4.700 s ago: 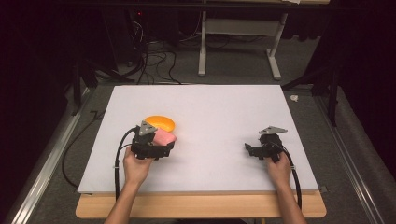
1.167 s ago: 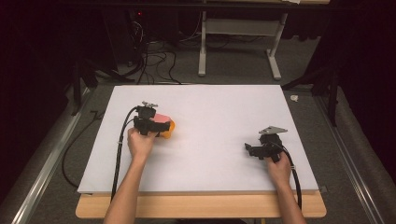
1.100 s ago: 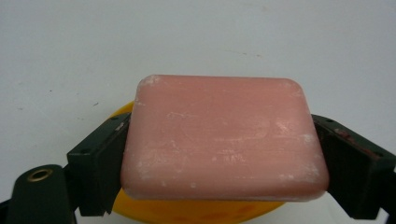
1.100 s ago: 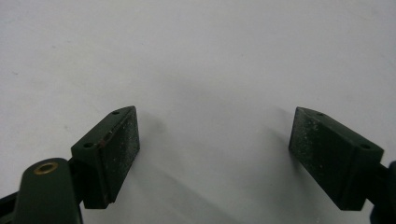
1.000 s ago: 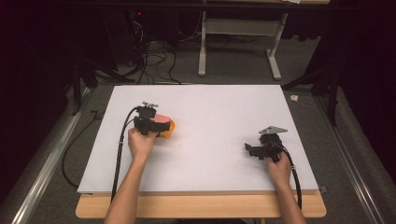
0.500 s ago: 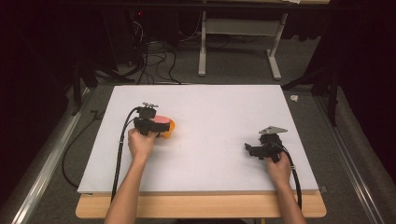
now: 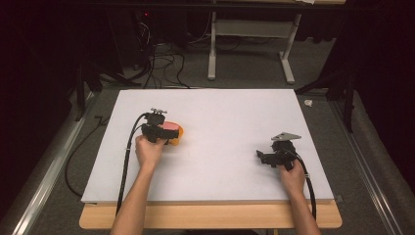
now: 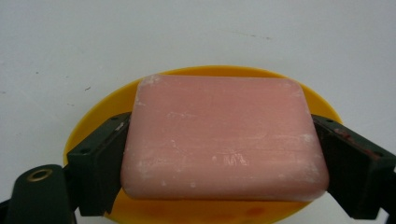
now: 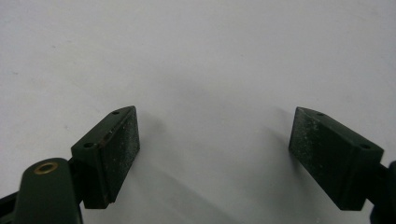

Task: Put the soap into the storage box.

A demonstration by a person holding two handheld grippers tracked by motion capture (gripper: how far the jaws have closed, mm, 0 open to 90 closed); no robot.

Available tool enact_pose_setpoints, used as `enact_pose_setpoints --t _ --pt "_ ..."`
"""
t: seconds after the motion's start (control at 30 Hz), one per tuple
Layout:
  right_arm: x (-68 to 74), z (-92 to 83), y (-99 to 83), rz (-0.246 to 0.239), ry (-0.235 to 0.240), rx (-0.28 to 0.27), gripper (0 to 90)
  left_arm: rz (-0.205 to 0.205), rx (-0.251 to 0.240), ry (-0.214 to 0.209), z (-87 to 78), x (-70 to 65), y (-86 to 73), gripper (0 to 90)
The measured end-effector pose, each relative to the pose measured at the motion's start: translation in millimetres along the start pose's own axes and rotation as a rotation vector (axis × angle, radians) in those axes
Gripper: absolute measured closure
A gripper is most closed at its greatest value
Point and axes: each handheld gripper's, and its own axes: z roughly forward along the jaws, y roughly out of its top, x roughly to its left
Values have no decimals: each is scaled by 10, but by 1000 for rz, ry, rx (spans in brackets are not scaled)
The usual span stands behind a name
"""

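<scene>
A pink bar of soap (image 8: 224, 137) lies over a yellow dish (image 8: 98, 114), and both black jaws of my left gripper (image 8: 224, 168) press against its two ends. In the high view the soap (image 7: 171, 126) and the dish (image 7: 177, 134) sit at the left middle of the white board, just ahead of the left gripper (image 7: 155, 128). My right gripper (image 7: 266, 157) rests low over the board's right side, its jaws wide apart. In the right gripper view the right gripper (image 9: 215, 158) has only bare white surface between its jaws.
The white board (image 7: 220, 147) lies on a wooden table (image 7: 210, 218). Black cables (image 7: 125, 166) trail from each gripper toward the person. Beyond the board's far edge are floor cables (image 7: 161, 68) and a white desk frame (image 7: 249, 44).
Since 4.7 s ago the left gripper, the soap and the dish have shifted toward the far side of the board. Over the last second nothing has moved. The right gripper has stayed put.
</scene>
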Motion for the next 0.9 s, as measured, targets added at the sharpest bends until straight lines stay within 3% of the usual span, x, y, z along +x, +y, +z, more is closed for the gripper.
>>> enact_pose_setpoints --t 0.47,0.9 --pt "-1 1 -1 -3 -1 -1 169 -22 -22 -3 -3 44 -47 134" --pt "0 0 0 -2 -1 0 169 -16 -44 -5 -35 49 -44 132"
